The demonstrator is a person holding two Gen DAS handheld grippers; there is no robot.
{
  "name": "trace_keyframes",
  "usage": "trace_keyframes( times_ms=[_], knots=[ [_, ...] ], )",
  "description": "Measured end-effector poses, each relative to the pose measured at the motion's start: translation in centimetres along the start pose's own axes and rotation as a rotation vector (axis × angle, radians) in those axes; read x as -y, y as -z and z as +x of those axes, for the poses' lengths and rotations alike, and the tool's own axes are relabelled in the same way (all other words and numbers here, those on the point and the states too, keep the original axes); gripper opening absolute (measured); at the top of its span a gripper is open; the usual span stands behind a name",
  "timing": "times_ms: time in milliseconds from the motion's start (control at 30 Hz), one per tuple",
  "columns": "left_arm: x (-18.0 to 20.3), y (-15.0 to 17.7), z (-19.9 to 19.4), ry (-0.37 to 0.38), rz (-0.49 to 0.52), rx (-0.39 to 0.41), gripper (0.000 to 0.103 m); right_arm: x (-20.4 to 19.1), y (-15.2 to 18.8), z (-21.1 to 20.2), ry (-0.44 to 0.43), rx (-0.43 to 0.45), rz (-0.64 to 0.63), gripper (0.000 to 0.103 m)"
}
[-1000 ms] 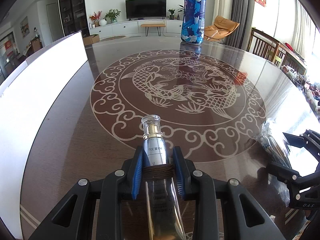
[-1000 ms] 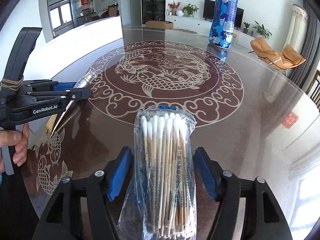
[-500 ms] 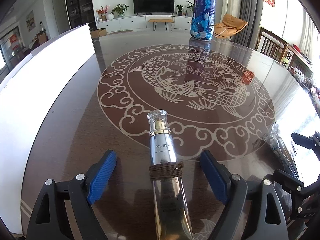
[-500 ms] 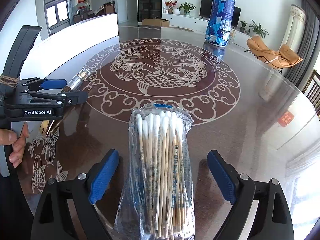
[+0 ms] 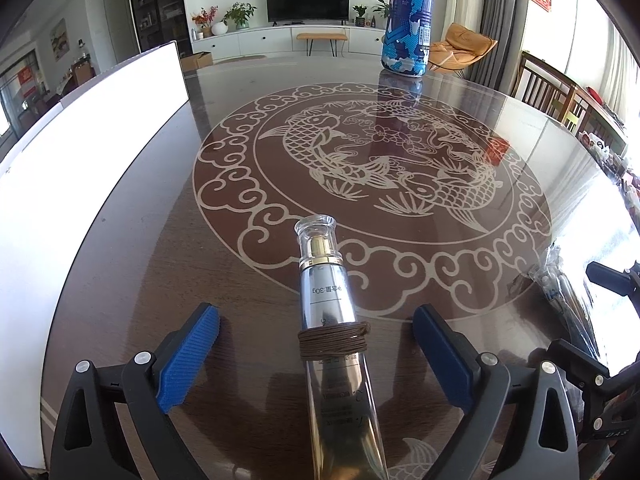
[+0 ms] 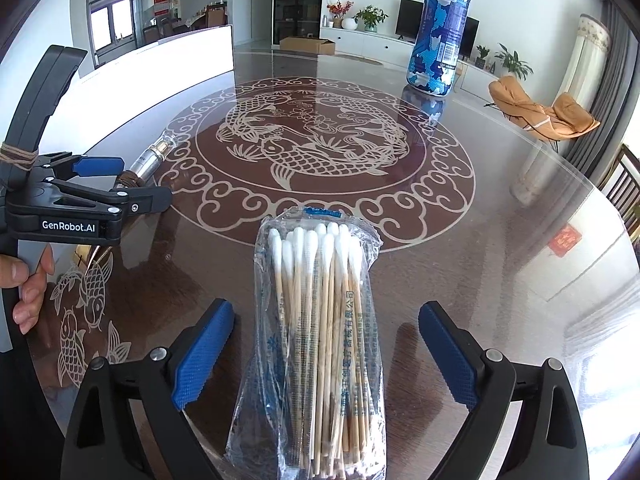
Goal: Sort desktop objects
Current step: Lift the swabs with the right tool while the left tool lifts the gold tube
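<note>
Lying flat on the worktop [image 5: 120,280], the cosmetic tube [image 5: 332,320] sits between the left gripper [image 5: 316,352] pads, untouched, cap toward the carp medallion [image 5: 372,184]. Left jaws have just been opening, now released wide. Cotton swab pack [image 6: 320,328] lies just short of the medallion too, between the right gripper [image 6: 326,356] pads, clear of both; those jaws have also just been opening, released. Blue patterned bottle [image 6: 438,40] stands upright at the medallion's far edge. White board [image 5: 80,152] runs along the medallion's left.
</note>
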State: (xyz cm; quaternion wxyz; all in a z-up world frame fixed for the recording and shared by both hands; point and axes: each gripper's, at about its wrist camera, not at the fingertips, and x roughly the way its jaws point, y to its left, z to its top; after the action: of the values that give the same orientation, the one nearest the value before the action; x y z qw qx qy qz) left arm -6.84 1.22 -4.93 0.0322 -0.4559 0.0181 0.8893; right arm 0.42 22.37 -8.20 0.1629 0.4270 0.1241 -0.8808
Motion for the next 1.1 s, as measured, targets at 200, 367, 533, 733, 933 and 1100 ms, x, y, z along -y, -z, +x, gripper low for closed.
trace_keyframes(
  times_ms=[200,367,533,733,933,1100],
  knots=[
    [-0.02,0.0,-0.01,0.0,0.0,0.0,0.099,0.01,0.0,0.02,-0.002,-0.001,0.002,0.095],
    [-0.04,0.0,0.0,0.001,0.0,0.0,0.099,0.04,0.01,-0.01,-0.002,-0.001,0.003,0.095],
    [-0.09,-0.02,0.1,-0.001,-0.002,-0.007,0.103,-0.04,0.02,0.0,0.005,0.001,-0.001,0.095],
    [-0.09,-0.01,0.12,0.0,-0.003,-0.009,0.103,-0.18,0.04,0.0,0.018,0.003,-0.007,0.096],
    [-0.07,0.0,0.11,0.0,-0.003,-0.009,0.103,-0.4,0.0,-0.05,0.04,0.006,-0.015,0.098],
    [-0.07,0.02,0.1,-0.001,-0.003,-0.009,0.103,-0.41,-0.04,-0.06,0.044,0.008,-0.018,0.098]
  ],
)
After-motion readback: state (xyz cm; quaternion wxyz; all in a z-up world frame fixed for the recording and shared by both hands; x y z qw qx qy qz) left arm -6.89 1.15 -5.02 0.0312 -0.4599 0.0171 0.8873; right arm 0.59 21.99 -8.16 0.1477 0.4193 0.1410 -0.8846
